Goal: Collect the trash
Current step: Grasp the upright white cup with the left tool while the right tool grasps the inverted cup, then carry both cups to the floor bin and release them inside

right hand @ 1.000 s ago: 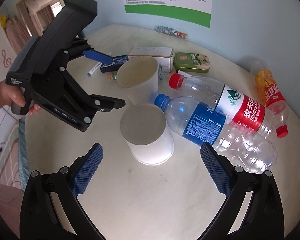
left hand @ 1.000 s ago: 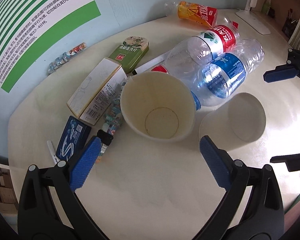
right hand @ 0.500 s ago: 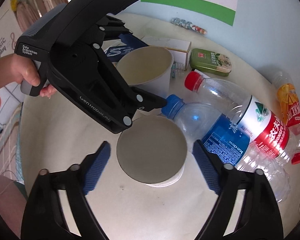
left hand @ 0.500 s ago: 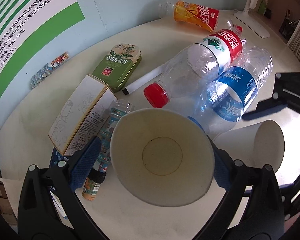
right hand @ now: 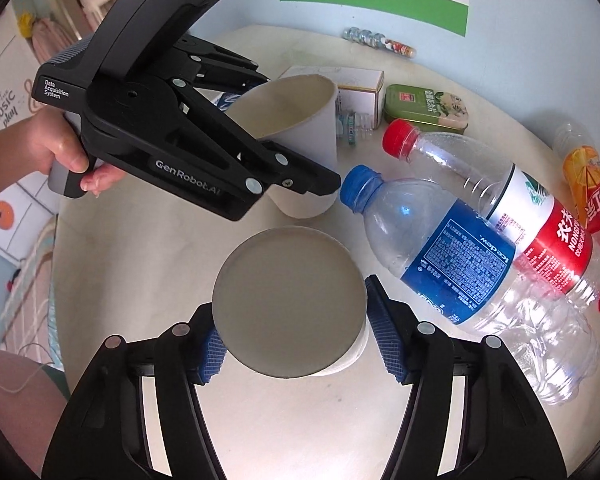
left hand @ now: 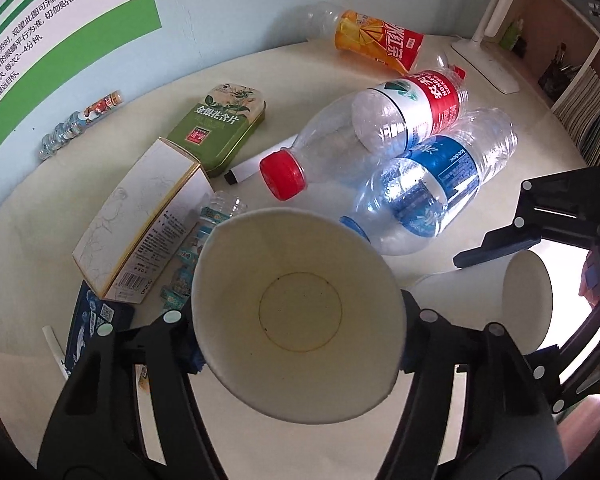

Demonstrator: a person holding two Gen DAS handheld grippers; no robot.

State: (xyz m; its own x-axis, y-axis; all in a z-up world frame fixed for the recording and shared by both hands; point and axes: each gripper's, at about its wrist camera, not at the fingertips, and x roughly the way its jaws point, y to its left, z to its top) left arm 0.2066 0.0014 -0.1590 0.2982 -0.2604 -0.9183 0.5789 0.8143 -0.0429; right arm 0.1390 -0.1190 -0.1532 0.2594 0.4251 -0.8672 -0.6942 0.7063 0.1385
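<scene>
My left gripper (left hand: 300, 344) is shut on an upright white paper cup (left hand: 300, 312), its rim squeezed between the pads; it also shows in the right wrist view (right hand: 296, 120). My right gripper (right hand: 292, 344) is closed around an upside-down paper cup (right hand: 290, 304), pads against its sides; that cup also shows at the right of the left wrist view (left hand: 524, 304). Three empty plastic bottles lie beyond: blue-label (left hand: 432, 196), red-label (left hand: 380, 128), orange-label (left hand: 376, 40).
On the round cream table (left hand: 532, 148) lie a white carton (left hand: 140, 216), a green tin (left hand: 220, 124), a marker (left hand: 256, 164), a small bottle (left hand: 216, 216), a blue pack (left hand: 92, 324). The wall is close behind; a lamp base (left hand: 492, 60) stands at right.
Both grippers moved forward over their cups and closed on them. The upright cup's rim now looks pinched in the left gripper.
</scene>
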